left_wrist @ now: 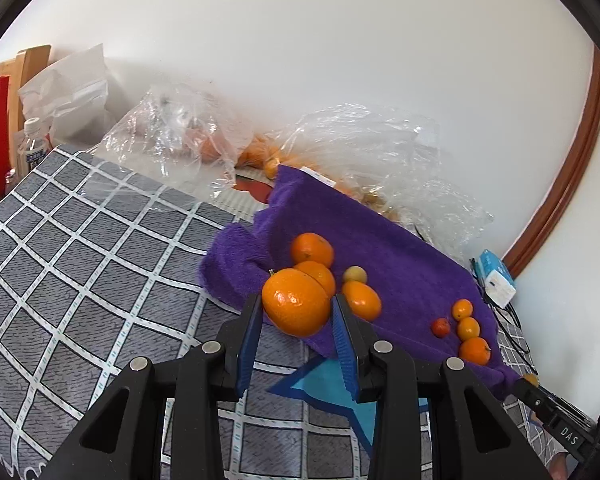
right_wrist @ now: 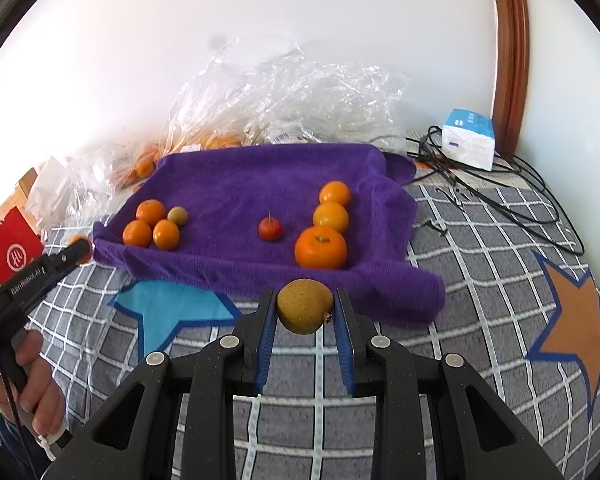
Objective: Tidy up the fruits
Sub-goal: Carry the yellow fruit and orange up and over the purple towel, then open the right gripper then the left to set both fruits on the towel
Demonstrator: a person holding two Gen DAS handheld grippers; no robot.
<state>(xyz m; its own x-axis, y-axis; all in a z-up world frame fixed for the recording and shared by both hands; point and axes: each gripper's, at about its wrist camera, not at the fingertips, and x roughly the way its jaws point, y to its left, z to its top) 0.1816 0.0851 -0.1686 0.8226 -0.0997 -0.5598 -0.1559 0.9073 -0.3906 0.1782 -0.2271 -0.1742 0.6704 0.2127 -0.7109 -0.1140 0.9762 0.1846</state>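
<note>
My left gripper (left_wrist: 296, 308) is shut on a large orange (left_wrist: 296, 302), held above the near left edge of the purple towel (left_wrist: 400, 248). My right gripper (right_wrist: 305, 308) is shut on a brownish-yellow fruit (right_wrist: 305, 306) just in front of the towel (right_wrist: 240, 184). On the towel, a left group has three oranges (right_wrist: 151, 227) and a small yellow-green fruit (right_wrist: 177, 215). A right group has three oranges (right_wrist: 321, 247). A small red fruit (right_wrist: 270, 229) lies between the groups.
Crinkled clear plastic bags (right_wrist: 284, 92) with more oranges lie behind the towel against the wall. A white and blue box (right_wrist: 469, 141) with black cables (right_wrist: 500, 196) sits at the back right. A red bag (right_wrist: 12, 250) stands at the left. The checked bedspread (right_wrist: 480, 280) has star patches.
</note>
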